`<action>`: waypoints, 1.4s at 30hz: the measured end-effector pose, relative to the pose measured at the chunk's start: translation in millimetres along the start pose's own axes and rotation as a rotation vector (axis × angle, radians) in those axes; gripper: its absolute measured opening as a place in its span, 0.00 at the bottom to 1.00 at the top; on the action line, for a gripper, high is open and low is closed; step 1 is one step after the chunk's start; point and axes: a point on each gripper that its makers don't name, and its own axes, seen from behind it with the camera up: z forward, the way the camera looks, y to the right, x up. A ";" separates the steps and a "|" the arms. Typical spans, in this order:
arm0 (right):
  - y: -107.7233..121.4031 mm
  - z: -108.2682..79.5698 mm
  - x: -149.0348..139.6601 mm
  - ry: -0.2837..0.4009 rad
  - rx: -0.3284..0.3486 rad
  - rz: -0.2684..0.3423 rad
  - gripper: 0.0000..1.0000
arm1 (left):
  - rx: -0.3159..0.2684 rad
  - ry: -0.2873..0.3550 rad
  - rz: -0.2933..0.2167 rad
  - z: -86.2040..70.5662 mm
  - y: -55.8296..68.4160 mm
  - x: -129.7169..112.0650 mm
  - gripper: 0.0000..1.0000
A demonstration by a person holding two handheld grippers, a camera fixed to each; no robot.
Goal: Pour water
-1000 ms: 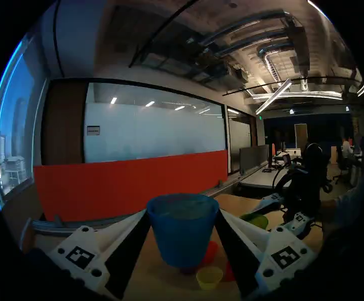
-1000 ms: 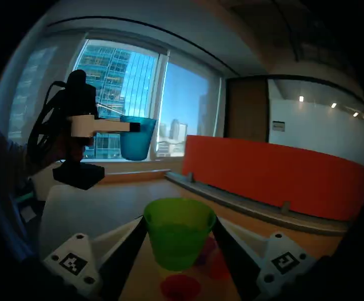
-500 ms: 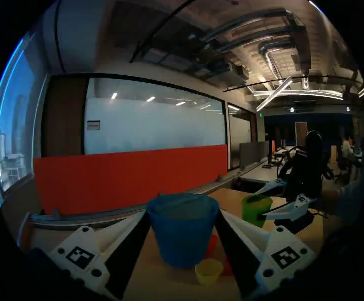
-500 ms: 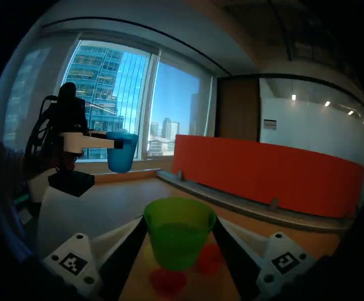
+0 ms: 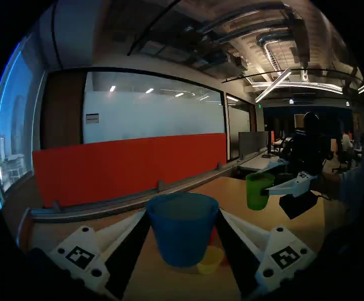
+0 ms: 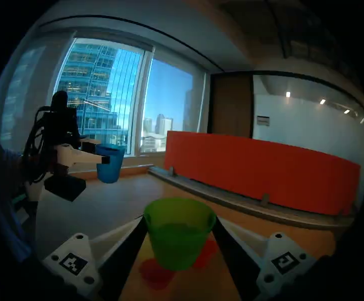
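Note:
In the left gripper view my left gripper [image 5: 183,236] is shut on a blue cup [image 5: 183,228], held upright above the wooden table [image 5: 292,226]. Farther off at right, the right gripper [image 5: 272,188] holds a green cup [image 5: 258,190]. In the right gripper view my right gripper [image 6: 179,238] is shut on the green cup [image 6: 179,231], upright, with liquid inside. At left there, the left gripper [image 6: 104,159] carries the blue cup [image 6: 109,163], with a person's sleeve [image 6: 1,200] behind it.
A yellow cup [image 5: 210,260] and a red cup [image 5: 213,235] stand on the table under the blue cup. Red cups [image 6: 154,273] sit below the green cup. An orange partition [image 6: 262,170] runs along the table's far edge. Windows [image 6: 126,110] lie behind.
Both cups have sunk lower relative to each other's cameras. The green cup now shows higher and clearer in the left gripper view. The blue cup has drifted down and farther away in the right gripper view.

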 end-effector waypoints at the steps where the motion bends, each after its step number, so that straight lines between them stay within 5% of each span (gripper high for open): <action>1: 1.1 -0.7 0.1 0.000 -0.001 0.000 0.92 | -0.001 -0.002 0.000 0.1 0.5 -1.3 0.86; 12: 10.3 -8.8 -4.0 -0.024 -0.004 0.009 0.92 | -0.013 -0.042 0.006 0.4 4.1 -19.7 0.86; 42: 23.9 -21.1 -60.2 -0.254 0.064 -0.010 0.92 | -0.107 -0.303 0.080 8.3 23.8 -106.8 0.87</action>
